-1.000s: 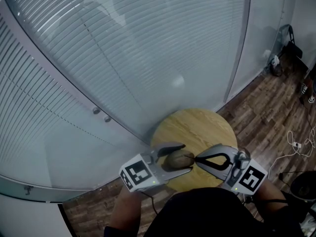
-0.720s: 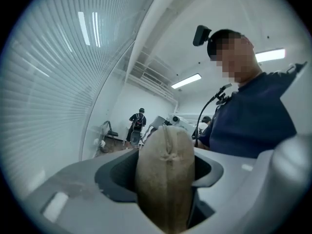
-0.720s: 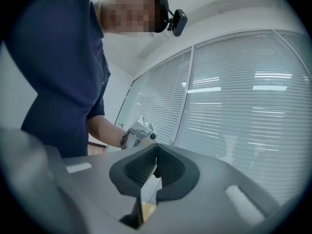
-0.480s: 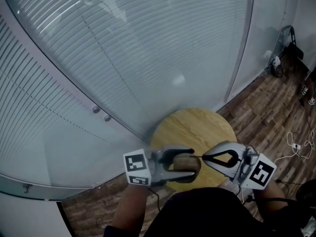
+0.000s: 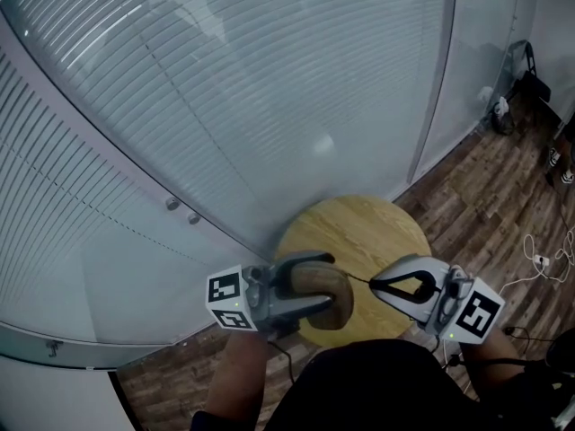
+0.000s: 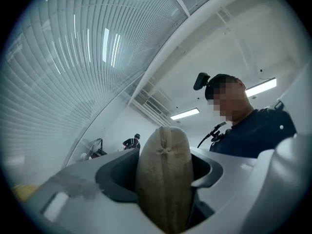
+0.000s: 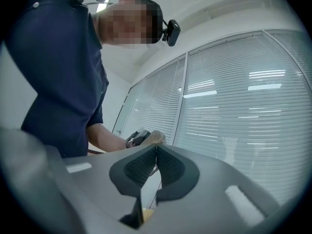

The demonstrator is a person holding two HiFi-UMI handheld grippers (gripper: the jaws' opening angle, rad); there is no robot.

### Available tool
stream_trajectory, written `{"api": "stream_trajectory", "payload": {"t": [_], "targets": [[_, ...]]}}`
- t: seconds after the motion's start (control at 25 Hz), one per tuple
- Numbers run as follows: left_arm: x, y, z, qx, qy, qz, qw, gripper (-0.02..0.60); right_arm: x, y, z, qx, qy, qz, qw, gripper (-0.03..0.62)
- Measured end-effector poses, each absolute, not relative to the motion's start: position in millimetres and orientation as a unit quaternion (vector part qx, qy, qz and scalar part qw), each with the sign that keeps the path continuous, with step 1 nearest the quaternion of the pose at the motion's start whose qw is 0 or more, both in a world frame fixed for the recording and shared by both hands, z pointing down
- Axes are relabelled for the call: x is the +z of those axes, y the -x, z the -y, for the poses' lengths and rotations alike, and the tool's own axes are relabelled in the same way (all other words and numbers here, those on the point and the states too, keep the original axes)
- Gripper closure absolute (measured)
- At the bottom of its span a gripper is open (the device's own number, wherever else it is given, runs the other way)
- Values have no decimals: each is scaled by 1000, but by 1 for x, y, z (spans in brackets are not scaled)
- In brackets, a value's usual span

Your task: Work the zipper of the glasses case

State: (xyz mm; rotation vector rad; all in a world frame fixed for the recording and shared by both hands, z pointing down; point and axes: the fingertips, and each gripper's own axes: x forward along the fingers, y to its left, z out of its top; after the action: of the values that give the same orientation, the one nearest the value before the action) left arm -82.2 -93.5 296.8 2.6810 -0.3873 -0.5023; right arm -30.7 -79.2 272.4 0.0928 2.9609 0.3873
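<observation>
— What has the left gripper (image 5: 334, 284) got?

— The glasses case (image 6: 163, 177), a tan, rough-cloth one. The jaws sit either side of it and press on its flanks. Its rounded end, with a seam down the middle, sticks out past them.

— And the other one?

— The right gripper (image 7: 156, 146) has its jaws closed, pads flat together right to the tips. Those tips stop just beside the case's right end, almost touching it. From above, a thin dark strand (image 5: 360, 279) runs from the case to them. Whether it is pinched between the pads is too small for me to tell.

— So where does the case sit?

— Between the two grippers, crosswise in the left one. It is close in front of the person's dark blue shirt (image 7: 58, 57), and from above it lies over the near rim of the round wooden table (image 5: 359, 227). I can't tell if it touches the tabletop.

— And round about?

— Slatted blinds (image 5: 269, 79) behind glass beyond the table, and wood-plank floor (image 5: 485, 178) to the right.
</observation>
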Motion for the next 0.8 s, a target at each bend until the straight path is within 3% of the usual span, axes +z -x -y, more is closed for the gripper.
{"api": "stream_trajectory", "payload": {"t": [0.36, 0.64, 0.8], "targets": [[268, 98, 104, -272, -931, 142, 199, 291, 270, 30, 73, 165, -14, -984, 66, 583], [226, 188, 132, -475, -830, 188, 222, 293, 296, 28, 50, 192, -30, -981, 18, 588], [221, 185, 126, -401, -871, 206, 197, 293, 271, 22, 70, 160, 27, -984, 78, 586]]}}
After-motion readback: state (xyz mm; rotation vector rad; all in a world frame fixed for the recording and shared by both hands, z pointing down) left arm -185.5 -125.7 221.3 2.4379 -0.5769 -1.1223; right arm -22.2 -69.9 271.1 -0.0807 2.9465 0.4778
